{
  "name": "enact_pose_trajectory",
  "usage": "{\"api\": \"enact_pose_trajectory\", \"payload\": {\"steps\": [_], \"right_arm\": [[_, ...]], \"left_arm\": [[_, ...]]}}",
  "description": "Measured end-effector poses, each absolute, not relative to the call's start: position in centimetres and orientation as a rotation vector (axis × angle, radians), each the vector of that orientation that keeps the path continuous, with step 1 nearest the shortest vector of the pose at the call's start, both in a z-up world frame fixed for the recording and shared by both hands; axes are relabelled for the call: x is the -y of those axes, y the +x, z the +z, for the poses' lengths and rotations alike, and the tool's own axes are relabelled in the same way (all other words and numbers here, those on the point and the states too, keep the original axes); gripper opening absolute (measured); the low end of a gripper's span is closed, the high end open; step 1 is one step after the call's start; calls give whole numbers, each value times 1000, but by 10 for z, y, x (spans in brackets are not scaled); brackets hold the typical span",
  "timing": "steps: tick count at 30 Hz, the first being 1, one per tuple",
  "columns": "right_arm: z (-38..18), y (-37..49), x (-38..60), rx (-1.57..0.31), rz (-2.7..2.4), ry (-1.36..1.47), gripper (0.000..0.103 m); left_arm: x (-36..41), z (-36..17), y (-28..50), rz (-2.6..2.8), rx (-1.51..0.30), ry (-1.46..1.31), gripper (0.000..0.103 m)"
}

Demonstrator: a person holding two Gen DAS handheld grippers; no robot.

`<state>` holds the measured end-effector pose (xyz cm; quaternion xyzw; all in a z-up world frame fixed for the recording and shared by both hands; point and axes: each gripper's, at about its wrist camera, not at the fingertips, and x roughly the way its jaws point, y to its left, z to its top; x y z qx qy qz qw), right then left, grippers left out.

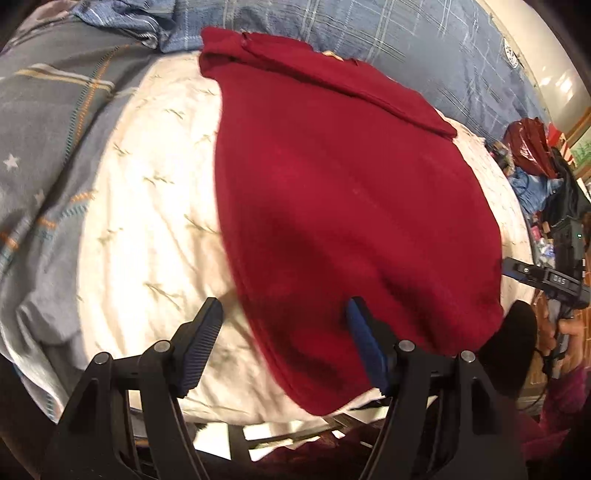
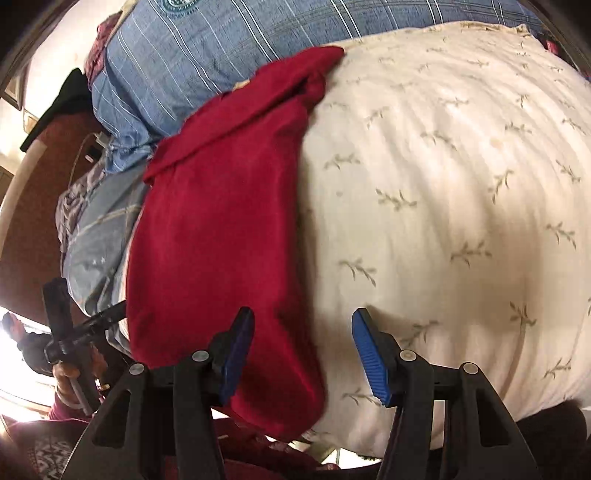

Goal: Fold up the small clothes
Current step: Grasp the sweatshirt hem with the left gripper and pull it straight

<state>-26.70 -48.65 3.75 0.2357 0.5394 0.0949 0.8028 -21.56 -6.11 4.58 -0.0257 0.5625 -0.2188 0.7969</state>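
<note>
On a cream leaf-print bedspread point(image 1: 147, 192), a dark red garment point(image 1: 351, 206) lies flat, its folded-over top edge at twelve o'clock beside a blue plaid pillow point(image 1: 369, 33). The left gripper point(image 1: 284, 314) tilts steeply down over the garment's near left edge, jaws apart and holding nothing. The right gripper point(image 2: 303, 325) angles down likewise over the near right edge point(image 2: 221, 240), jaws parted, empty. No lettering on the fabrics is legible.

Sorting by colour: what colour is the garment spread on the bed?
Dark red, plain. The garment shows best in the left wrist view.
</note>
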Motion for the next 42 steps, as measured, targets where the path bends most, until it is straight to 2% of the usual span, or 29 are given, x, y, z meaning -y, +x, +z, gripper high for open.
{"api": "enact_pose_trajectory", "payload": {"steps": [5,6,7,8,9,11,14,17,22,25,27,28,34,36,37,42], "right_arm": [[35,-265,482,-1158,230,515,58],[36,-265,482,-1157,234,509,58],[36,-265,481,-1156,236,505,58],[36,-264,481,-1153,237,502,58],[36,-264,480,-1153,236,499,57],[37,-264,479,-1155,233,490,57],[40,-269,478,-1165,250,471,57],[40,-275,476,-1190,274,439,57],[32,-276,477,-1228,276,435,59],[33,-278,473,-1247,297,407,59],[33,-282,469,-1264,324,389,59],[31,-285,467,-1276,338,378,59],[29,-292,455,-1282,410,362,59],[30,-292,453,-1281,452,388,46],[30,-291,453,-1277,457,403,44],[24,-288,450,-1299,435,425,47]], "left_arm": [[70,43,-221,-456,-1200,-52,69],[72,43,-221,-463,-1199,-45,64],[73,42,-222,-468,-1188,-32,57],[74,42,-222,-469,-1185,-24,32],[75,41,-221,-469,-1189,-22,14],[70,41,-217,-498,-1218,-79,9],[62,58,-224,-529,-1194,-32,8],[47,75,-233,-509,-1148,52,8],[50,56,-233,-458,-1191,110,12],[60,52,-236,-423,-1193,147,32],[60,53,-238,-423,-1182,137,57],[59,54,-239,-422,-1172,131,59],[58,46,-241,-410,-1199,145,60],[60,47,-241,-406,-1202,145,61],[59,47,-241,-405,-1206,137,60],[56,47,-240,-402,-1217,117,60]]}}
